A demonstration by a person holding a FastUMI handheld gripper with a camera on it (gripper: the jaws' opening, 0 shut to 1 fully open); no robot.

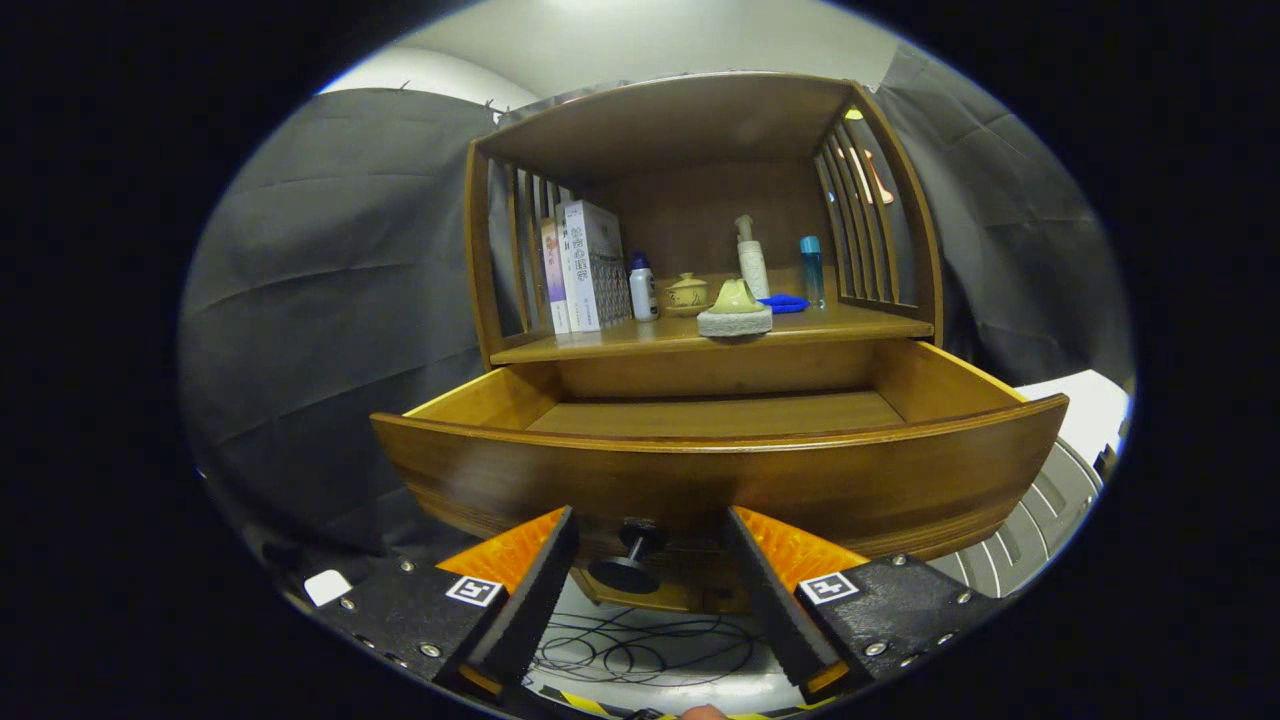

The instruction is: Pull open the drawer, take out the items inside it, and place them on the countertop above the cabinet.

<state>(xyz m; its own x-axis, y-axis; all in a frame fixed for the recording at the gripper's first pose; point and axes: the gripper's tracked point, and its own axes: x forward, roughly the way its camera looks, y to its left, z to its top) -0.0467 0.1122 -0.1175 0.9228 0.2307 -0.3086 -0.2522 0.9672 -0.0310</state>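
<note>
The wooden drawer [720, 470] stands pulled out toward me, and the part of its floor that I see is bare. Its dark round knob [632, 560] sits between my fingers, touching neither. My gripper [650, 560] is open, low in front of the drawer's front panel. Above the drawer is the cabinet's countertop [600, 345]. On it stand a pale green lump on a grey round pad [735, 308], a small yellowish lidded pot [687, 294], a white pump bottle [751, 260], a blue cloth [785, 302], a white bottle with a dark cap [643, 287] and a blue-capped bottle [811, 270].
Books [585, 265] stand upright at the countertop's left end. Slatted wooden sides and a top board enclose the shelf. Black cables [640, 650] lie on the floor under the drawer. A white ribbed object [1050, 500] sits to the right of the cabinet.
</note>
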